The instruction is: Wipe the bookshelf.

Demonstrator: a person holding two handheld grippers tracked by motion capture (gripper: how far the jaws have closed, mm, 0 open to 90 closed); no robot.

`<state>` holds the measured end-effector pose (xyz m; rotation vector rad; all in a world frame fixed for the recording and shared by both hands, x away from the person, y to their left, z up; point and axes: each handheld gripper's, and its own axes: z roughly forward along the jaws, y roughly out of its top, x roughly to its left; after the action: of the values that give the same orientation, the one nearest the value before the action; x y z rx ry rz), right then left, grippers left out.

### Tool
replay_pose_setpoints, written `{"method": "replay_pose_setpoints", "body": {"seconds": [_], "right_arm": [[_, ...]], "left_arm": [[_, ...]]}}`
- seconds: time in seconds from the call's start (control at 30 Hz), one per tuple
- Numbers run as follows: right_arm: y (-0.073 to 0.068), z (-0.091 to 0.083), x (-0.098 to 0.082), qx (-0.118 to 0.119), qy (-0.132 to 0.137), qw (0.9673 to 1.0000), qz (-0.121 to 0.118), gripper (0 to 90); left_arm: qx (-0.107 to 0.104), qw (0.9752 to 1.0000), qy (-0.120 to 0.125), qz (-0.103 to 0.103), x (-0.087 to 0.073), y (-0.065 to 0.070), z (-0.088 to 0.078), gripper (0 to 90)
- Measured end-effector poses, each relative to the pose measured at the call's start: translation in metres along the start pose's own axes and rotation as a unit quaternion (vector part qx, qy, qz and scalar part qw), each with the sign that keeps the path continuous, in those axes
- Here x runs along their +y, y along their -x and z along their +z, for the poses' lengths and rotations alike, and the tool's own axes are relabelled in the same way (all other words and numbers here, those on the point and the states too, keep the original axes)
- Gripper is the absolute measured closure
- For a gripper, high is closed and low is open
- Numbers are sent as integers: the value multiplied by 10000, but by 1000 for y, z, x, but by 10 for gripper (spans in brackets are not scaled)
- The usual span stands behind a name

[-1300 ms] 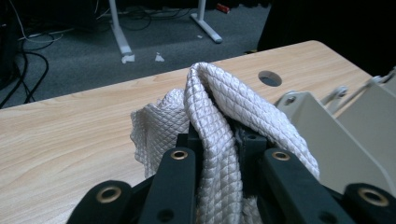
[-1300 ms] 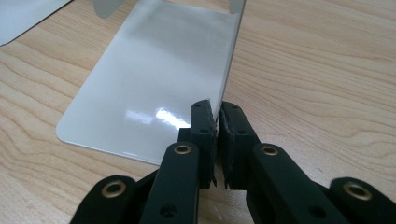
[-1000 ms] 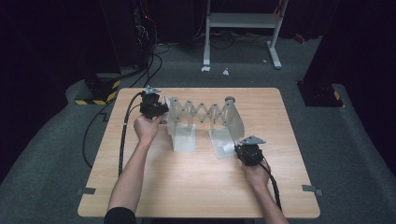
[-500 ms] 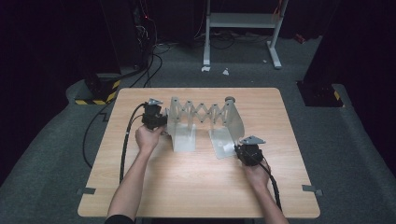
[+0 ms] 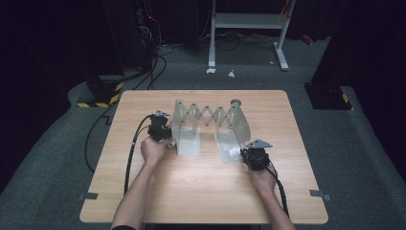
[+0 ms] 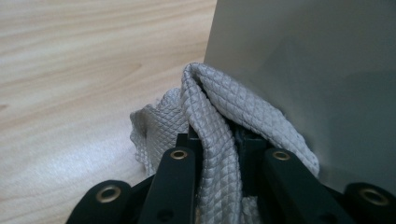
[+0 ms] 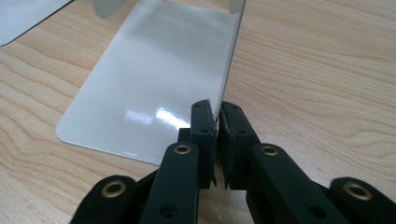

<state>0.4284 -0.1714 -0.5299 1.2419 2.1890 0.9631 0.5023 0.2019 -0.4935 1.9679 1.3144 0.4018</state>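
**High view: wipe in progress, slip and skid are the risks**

Left gripper point(image 5: 165, 140) jaws nearly closed, pinching a bunched grey cloth point(image 6: 219, 126). The cloth sticks out past the jaw tips and presses on the upright grey plate point(image 6: 303, 70) just ahead of them.

Right gripper point(image 7: 215, 122) jaws clamp the edge of the other upright panel point(image 7: 232, 51), its base plate point(image 7: 149, 93) lying left of the jaws.

Risks:
- Cloth is held by a thin fold; a hard drag could pull it out of the jaws.
- Sideways push could collapse or skid the accordion rack point(image 5: 209, 122) on the tabletop point(image 5: 201, 191) if the right clamp slips off the thin edge.

Count: one cloth, one rack with two end plates, two grippers.
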Motion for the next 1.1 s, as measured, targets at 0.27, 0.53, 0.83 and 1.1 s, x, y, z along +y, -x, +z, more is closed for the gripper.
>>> {"method": "replay_pose_setpoints", "body": {"seconds": [0.27,0.53,0.83,1.1], "right_arm": [[0,0,0,7,-2,10000,19,849],[1,0,0,37,-3,10000,41,849],[2,0,0,62,-6,10000,70,849],[2,1,0,64,-4,9999,79,849]], "left_arm": [[-52,9999,-120,49,-18,6,-4,791],[11,9993,-169,340,-44,23,-25,787],[184,9989,-267,328,-54,20,-42,782],[645,9978,-134,-28,-55,-4,-51,776]]}}
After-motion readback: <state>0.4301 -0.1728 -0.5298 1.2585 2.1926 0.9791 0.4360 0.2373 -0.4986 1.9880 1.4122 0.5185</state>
